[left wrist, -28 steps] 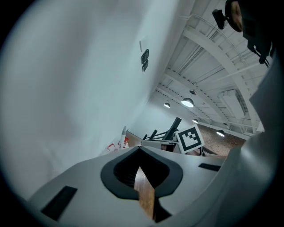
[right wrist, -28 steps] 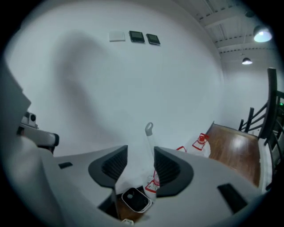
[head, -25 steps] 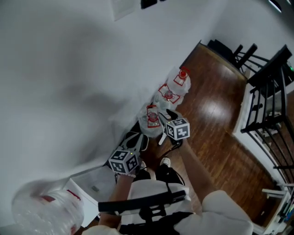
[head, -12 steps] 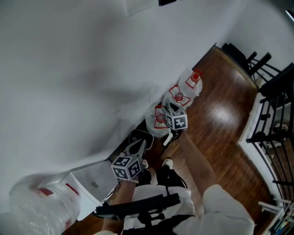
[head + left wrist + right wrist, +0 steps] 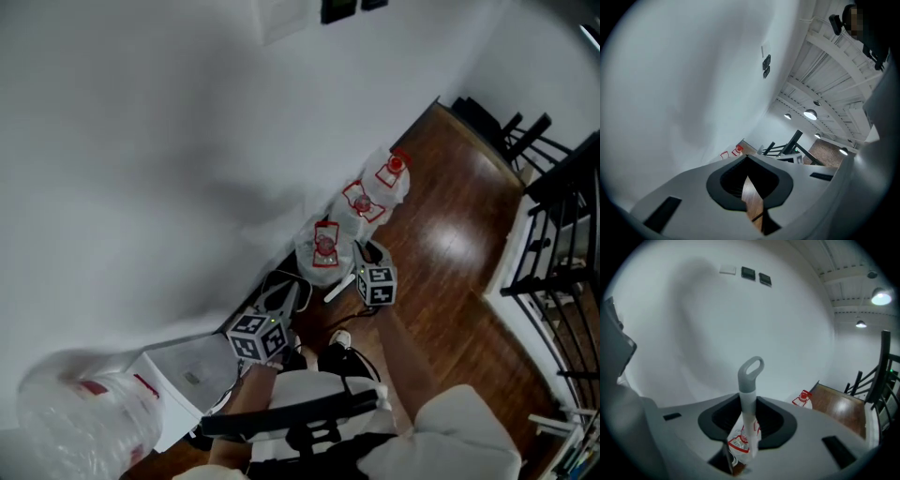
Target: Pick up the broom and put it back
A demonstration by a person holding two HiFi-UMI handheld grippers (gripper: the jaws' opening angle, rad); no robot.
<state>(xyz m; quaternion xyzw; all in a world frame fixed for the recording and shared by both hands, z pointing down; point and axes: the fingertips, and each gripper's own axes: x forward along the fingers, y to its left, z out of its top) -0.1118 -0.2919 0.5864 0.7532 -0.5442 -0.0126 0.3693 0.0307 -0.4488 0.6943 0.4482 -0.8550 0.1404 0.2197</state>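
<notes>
broom handle [image 5: 749, 399] | three bags [image 5: 324, 251] just behind | along wall [image 5: 141, 141]

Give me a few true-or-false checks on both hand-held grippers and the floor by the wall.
1. The white broom handle with a grey looped end stands between the right hand-held gripper's jaws. True; they have just been closing and now press on it.
2. The left hand-held gripper grips a bag. False: its jaws stand apart with nothing between them.
3. Three clear plastic bags with red print sit along the white wall. True.
4. The floor is grey carpet. False: it is a brown wooden floor.
</notes>
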